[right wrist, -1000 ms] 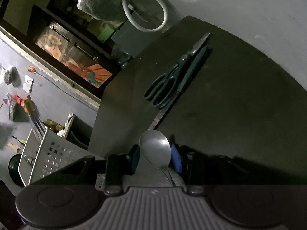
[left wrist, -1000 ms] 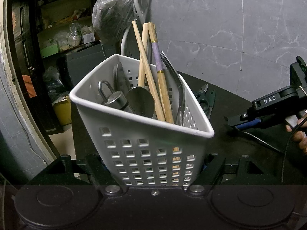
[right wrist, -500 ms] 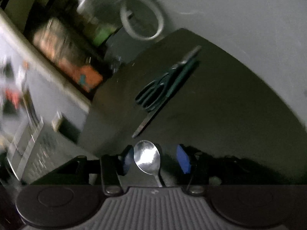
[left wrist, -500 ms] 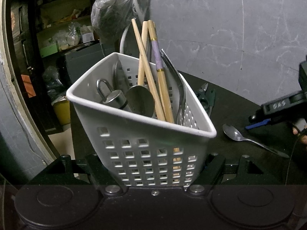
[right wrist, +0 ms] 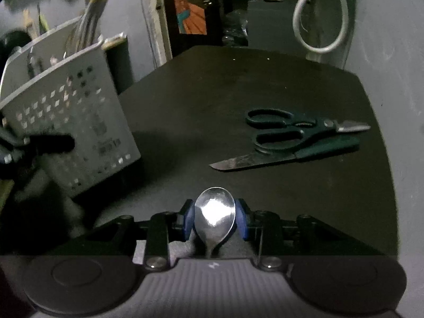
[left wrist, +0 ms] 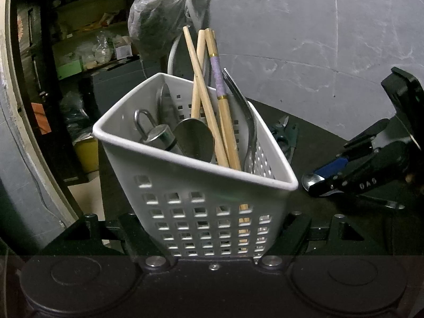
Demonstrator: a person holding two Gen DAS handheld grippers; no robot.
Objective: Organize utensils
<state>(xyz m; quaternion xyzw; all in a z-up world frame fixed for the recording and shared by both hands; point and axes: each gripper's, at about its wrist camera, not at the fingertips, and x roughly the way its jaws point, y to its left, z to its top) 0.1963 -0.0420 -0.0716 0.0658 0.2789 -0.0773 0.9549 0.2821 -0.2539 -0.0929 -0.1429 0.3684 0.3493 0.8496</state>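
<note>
left wrist view: my left claw (left wrist: 212,238) grips the white perforated basket (left wrist: 201,201) holding chopsticks (left wrist: 209,100), a spoon and a fork. right claw (right wrist: 214,221) is closing around a spoon (right wrist: 215,212) at lower centre. scissors (right wrist: 296,129) and knife (right wrist: 265,157) lie on the dark desk (right wrist: 212,100), bare around them.

You face a grey marble-veined wall (left wrist: 304,53) behind the dark bench (right wrist: 238,84); cluttered dark wooden shelves (left wrist: 87,39) stand at your left.
</note>
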